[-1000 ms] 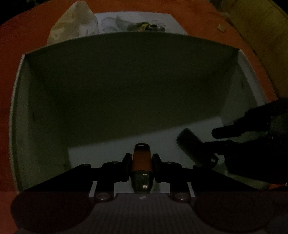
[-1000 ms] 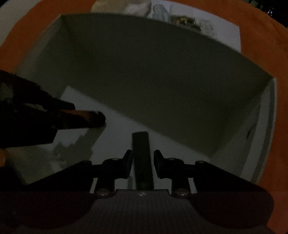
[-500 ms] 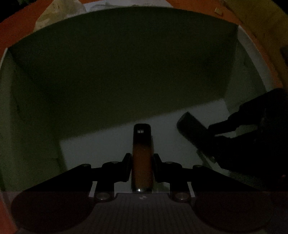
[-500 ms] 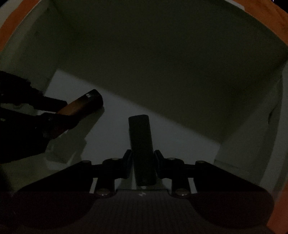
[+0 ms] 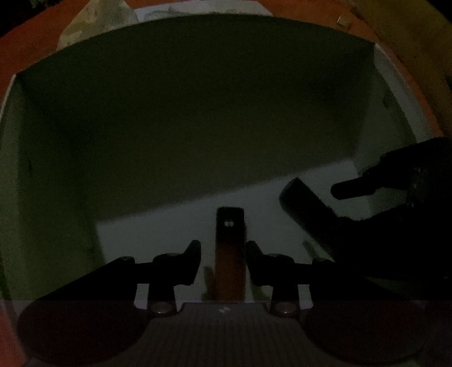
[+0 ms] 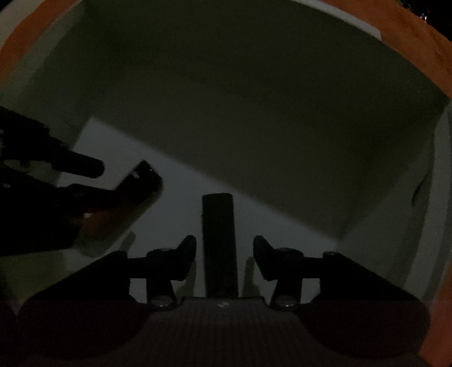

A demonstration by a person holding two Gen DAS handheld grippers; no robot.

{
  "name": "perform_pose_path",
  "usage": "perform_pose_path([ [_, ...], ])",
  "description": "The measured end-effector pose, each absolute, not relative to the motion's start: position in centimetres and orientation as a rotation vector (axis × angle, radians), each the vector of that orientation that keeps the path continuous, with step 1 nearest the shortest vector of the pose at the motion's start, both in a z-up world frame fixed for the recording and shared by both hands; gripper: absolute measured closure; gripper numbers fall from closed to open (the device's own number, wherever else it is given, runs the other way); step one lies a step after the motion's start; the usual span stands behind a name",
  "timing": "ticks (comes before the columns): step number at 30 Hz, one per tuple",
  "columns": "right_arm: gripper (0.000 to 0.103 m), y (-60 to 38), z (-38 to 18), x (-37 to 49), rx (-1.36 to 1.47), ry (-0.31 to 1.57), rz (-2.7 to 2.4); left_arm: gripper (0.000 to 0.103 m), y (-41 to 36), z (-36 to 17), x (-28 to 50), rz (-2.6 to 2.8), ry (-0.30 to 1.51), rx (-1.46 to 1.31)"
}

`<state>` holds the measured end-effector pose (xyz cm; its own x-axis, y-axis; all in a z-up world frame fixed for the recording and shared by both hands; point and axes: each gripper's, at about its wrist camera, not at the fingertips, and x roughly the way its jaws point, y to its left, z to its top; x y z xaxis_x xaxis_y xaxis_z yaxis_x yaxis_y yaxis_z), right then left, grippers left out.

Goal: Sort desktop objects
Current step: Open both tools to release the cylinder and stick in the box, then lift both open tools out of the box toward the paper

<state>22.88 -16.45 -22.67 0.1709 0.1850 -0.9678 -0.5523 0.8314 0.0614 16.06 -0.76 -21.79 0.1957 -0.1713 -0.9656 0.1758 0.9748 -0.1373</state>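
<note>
Both grippers are low inside a dim white box (image 5: 56,183). My left gripper (image 5: 223,254) is open, with its jaws apart on either side of an orange stick-shaped object with a dark tip (image 5: 229,254) that lies on the box floor. My right gripper (image 6: 224,254) is open, with gaps on both sides of a dark bar-shaped object (image 6: 219,242) lying on the floor. The dark bar (image 5: 308,209) also shows at the right of the left wrist view beside the right gripper's fingers (image 5: 353,189). The orange object (image 6: 127,197) shows at the left of the right wrist view.
The box walls (image 6: 254,113) rise close around both grippers. The box stands on an orange cloth (image 5: 28,42). Behind the box lie a crumpled pale bag (image 5: 93,19) and a white tray of small items (image 5: 197,7).
Both grippers have gone deeper into the box and opened. The orange object and the dark bar, held before, now lie on the box floor between the spread jaws.
</note>
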Motion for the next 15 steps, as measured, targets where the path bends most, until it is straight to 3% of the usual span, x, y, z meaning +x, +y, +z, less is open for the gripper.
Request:
perform_pose_path([
  [4, 0.034, -16.4, -20.8, 23.1, -0.298, 1.298, 0.541, 0.069, -0.5, -20.7, 16.5, -0.245, 1.332, -0.026],
  [5, 0.024, -16.3, -20.3, 23.2, -0.292, 1.297, 0.534, 0.068, -0.5, -20.3, 16.6, -0.242, 1.324, -0.028],
  [15, 0.001, -16.5, -14.5, 25.3, -0.106, 1.261, 0.583, 0.063, 2.5, -14.3, 19.4, -0.199, 1.185, -0.100],
])
